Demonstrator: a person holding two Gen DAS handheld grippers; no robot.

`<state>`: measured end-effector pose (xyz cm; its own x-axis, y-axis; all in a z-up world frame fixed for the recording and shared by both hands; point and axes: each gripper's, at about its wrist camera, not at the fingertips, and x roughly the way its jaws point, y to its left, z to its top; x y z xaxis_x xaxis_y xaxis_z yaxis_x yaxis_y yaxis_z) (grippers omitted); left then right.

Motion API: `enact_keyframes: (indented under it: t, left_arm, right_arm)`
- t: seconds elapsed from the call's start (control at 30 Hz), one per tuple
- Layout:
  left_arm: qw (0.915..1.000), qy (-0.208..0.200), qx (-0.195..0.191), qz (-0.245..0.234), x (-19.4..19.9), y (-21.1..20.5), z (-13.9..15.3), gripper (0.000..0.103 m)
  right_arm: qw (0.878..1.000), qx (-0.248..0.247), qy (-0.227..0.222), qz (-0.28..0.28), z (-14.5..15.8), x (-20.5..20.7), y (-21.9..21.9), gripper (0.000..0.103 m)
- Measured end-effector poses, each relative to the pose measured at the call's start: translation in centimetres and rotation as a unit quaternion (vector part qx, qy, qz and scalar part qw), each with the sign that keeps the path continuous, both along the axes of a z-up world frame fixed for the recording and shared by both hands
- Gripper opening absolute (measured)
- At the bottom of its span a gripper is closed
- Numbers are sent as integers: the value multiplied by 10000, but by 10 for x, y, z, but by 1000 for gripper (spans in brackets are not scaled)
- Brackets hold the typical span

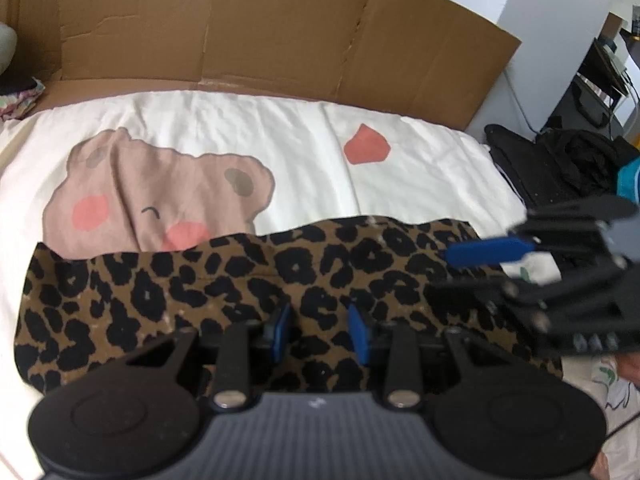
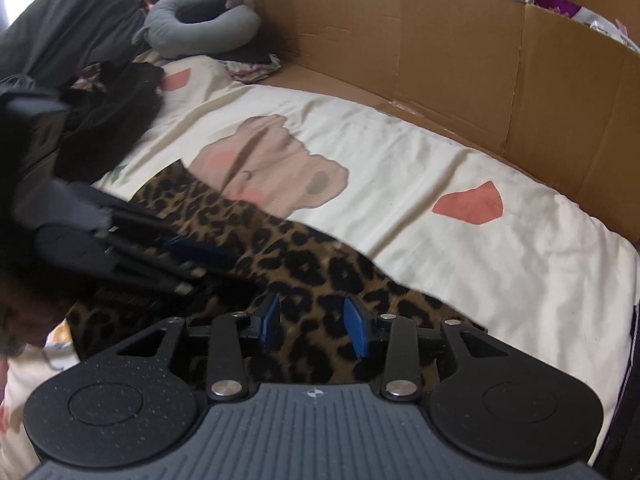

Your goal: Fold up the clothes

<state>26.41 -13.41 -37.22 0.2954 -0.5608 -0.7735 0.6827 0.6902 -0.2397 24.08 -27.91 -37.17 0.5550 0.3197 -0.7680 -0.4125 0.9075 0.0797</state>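
Leopard-print garment of soft brown-and-black cloth (image 1: 248, 292), lying flat in a long band across the white bear-print bed cover (image 1: 248, 136), near its front edge. Left gripper (image 1: 320, 326) and right gripper (image 2: 314, 322) poised just above the cloth, jaws of both spread, nothing pinched. Likely light, limp, prone to sagging and wrinkling; best pinched at an edge or corner, both ends together.

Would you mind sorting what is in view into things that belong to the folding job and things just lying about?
Belongs to the job:
leopard-print garment
left gripper
right gripper

Lying about:
bear-print sheet
cardboard
grey neck pillow
black clothes pile
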Motion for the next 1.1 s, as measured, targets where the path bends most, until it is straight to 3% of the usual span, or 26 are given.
enact_keyframes:
  t: [0.23,0.4,0.53,0.73,0.93,1.1]
  left_arm:
    - [9999,57,82,-38,3,-2,2,36]
    - [9998,110,157,-39,5,-5,2,36]
    - [9997,147,193,-32,6,-6,2,36]
    - [9992,232,336,-12,9,-11,5,36]
    - [9988,269,418,-40,11,-13,5,36]
    - [9984,254,489,-116,12,-15,6,36]
  right_arm:
    - [9988,-377,205,253,-22,-22,1,42]
    - [9969,-707,281,-196,-23,-31,-30,40]
    - [9968,-526,243,-541,-8,-41,-47,38]
    - [9995,-258,20,-158,10,-64,-22,38]
    - [9995,-221,130,191,2,-77,7,38]
    - [9988,-232,406,127,-18,-82,7,37]
